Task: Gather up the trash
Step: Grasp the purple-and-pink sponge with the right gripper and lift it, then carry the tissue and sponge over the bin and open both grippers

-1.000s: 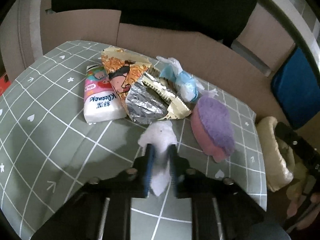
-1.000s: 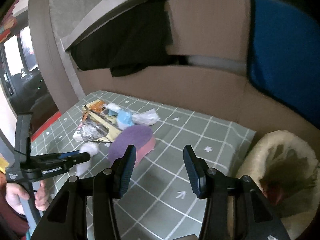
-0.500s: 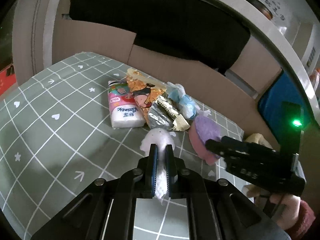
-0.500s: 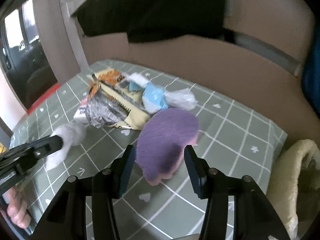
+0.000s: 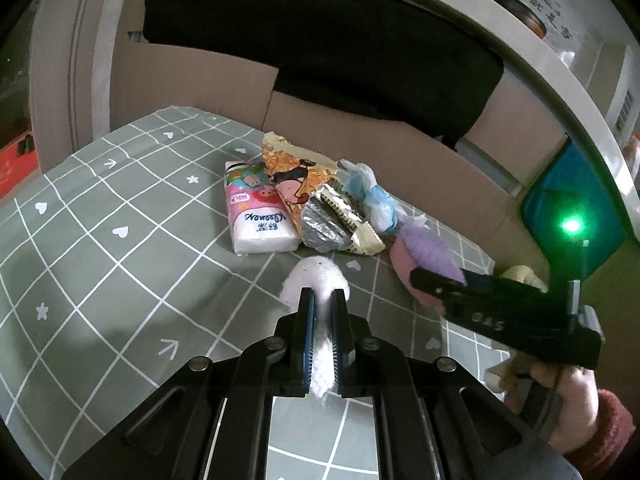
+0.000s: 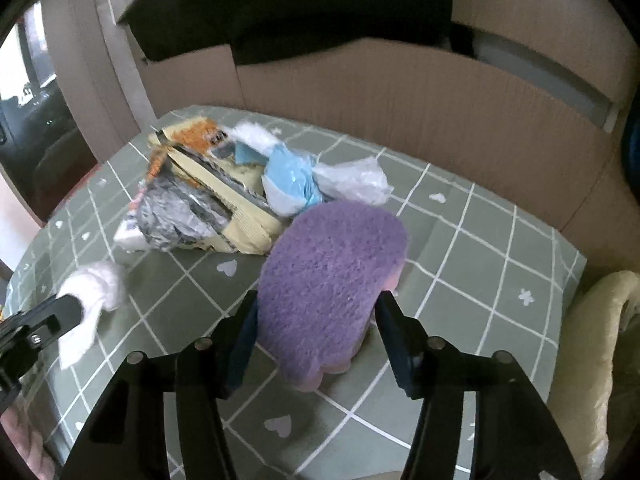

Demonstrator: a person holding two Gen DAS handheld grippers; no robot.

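Observation:
My left gripper is shut on a white tissue wad, held just above the green checked tablecloth. Beyond it lies a trash pile: an orange snack wrapper, a silver foil bag and blue-white plastic. My right gripper straddles a fuzzy purple and pink pad; its jaws are opening, with the pad between them and not gripped. The same gripper shows at the right of the left wrist view, over the pad. The tissue wad appears at the left of the right wrist view.
A pink and white tissue pack lies left of the pile. A cream fleecy bag hangs off the table's right edge. Cardboard walls close off the back. A blue panel stands at the far right.
My right gripper came in over the purple pad, dipped lower, and its jaws spread wider. My left gripper drew back and slightly up with the tissue wad pinched tighter.

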